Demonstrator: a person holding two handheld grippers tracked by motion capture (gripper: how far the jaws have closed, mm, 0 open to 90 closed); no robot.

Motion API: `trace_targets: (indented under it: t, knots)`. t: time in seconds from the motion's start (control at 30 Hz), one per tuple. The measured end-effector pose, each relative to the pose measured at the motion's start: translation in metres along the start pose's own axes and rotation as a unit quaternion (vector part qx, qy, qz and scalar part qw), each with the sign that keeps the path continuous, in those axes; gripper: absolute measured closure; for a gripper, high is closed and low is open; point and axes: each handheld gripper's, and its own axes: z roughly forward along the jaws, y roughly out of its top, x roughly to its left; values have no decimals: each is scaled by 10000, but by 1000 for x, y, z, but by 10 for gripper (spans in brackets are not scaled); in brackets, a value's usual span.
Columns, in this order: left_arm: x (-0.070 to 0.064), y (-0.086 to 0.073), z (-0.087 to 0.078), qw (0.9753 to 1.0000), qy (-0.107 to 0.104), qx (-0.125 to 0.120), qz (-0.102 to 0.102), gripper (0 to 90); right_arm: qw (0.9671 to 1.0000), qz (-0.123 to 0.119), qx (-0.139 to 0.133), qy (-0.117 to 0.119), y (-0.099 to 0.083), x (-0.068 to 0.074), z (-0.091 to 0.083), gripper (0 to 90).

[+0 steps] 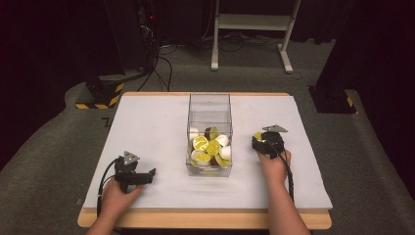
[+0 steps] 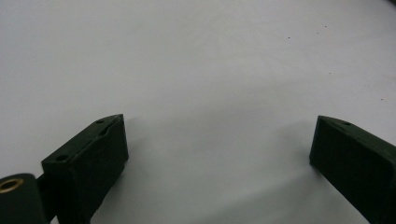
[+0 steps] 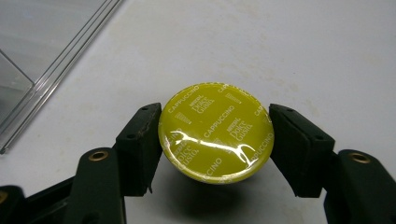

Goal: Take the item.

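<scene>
Right gripper [image 3: 215, 135] clamped on yellow capsule [image 3: 215, 132], just right of clear box [image 1: 209, 134], low over table [image 1: 147, 127]. Box already holding similar capsules. Best kept level, squeeze steady across the rim. Left gripper [image 2: 219, 144] spread wide, idle, well left of box.

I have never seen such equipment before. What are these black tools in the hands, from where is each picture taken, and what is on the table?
A person sits at a table and holds a hand tool in each hand; each tool ends in two black jaws that pinch things. The high view looks down from above the person. There you see the left gripper, the right gripper, and between them a clear plastic box holding yellow, white and brown coffee capsules. The other two pictures come from small cameras riding on the grippers. In the left gripper view, the jaws stand wide apart over the bare white surface. In the right gripper view, the jaws press both sides of a yellow capsule marked "Cappuccino".
</scene>
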Motion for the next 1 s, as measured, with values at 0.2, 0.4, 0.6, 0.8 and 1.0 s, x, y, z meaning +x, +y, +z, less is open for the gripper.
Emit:
trace_targets:
  t: [0.2,0.4,0.6,0.8,1.0]
  knots:
    - [0,0,0,10000,0,11,15,47,9999,98,-93,108,1,-1,-3,318]
    - [1,0,0,10000,1,32,59,46,9996,109,-146,225,3,0,-8,262]
    - [1,0,0,10000,6,30,56,47,9987,236,-218,389,5,2,-15,209]
    - [0,0,0,10000,2,13,19,47,9985,193,-315,415,5,5,-22,205]
    - [0,0,0,10000,2,9,15,46,9979,167,-460,428,2,9,-30,204]
